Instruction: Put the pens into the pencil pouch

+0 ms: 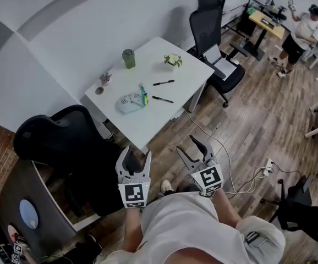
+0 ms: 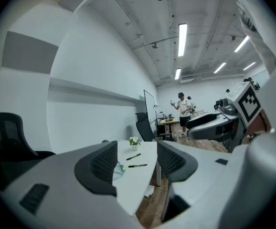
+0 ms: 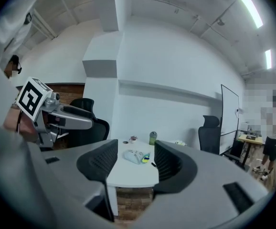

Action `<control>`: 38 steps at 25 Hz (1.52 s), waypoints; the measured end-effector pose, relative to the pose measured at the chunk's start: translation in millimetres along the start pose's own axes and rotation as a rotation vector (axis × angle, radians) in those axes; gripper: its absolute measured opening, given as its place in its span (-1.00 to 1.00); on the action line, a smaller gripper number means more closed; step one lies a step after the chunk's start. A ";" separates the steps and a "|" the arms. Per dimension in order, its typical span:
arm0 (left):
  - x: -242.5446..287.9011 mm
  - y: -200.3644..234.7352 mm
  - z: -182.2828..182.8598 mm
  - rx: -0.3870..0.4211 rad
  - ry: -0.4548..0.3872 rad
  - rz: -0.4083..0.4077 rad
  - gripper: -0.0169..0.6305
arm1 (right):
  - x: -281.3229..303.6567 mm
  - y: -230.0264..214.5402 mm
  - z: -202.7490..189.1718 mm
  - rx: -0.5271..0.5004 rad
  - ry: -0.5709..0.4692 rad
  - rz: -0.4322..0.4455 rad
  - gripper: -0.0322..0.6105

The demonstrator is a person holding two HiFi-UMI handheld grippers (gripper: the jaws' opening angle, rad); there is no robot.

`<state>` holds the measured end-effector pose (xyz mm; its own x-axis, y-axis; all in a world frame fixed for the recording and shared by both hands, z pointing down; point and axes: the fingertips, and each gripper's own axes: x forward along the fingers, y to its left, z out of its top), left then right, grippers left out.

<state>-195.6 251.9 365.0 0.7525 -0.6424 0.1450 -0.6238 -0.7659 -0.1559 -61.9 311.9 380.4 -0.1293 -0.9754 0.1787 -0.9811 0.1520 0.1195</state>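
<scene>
A pale pencil pouch (image 1: pixel 130 103) lies on the white table (image 1: pixel 181 89), with a green-and-blue pen (image 1: pixel 143 95) sticking out of it. Two black pens (image 1: pixel 163 83) (image 1: pixel 163 99) lie loose on the table to its right. Both grippers hang in the air short of the table's near corner. My left gripper (image 1: pixel 132 158) is open and empty, and my right gripper (image 1: pixel 193 146) is open and empty too. The left gripper view shows the black pens (image 2: pixel 133 156) (image 2: pixel 137 165) between its jaws, far off. In the right gripper view the pouch (image 3: pixel 136 156) is seen far beyond the jaws.
A green tumbler (image 1: pixel 129 58), a small plant (image 1: pixel 173 60) and a tiny pot (image 1: pixel 105 78) stand on the table. A black office chair (image 1: pixel 65 142) sits at the table's left, another (image 1: pixel 211 32) at its far right. A cable (image 1: pixel 241 177) trails on the wood floor. A person (image 1: pixel 302 34) stands far off.
</scene>
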 end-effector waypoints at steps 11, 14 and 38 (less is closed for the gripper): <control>59.6 18.4 3.2 -0.007 -0.004 -0.044 -0.16 | 36.8 -39.8 -1.7 0.007 0.028 -0.050 -0.15; 76.8 23.8 3.0 -0.007 0.000 -0.038 -0.16 | 51.2 -50.9 -1.1 0.003 0.024 -0.044 -0.15; 236.0 45.5 27.4 0.000 0.066 0.143 -0.12 | 168.3 -201.4 10.1 0.019 -0.025 0.106 -0.15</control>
<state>-40.6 66.2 365.3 0.6408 -0.7450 0.1855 -0.7232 -0.6668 -0.1798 112.5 115.5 376.5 -0.2354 -0.9578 0.1650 -0.9644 0.2512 0.0823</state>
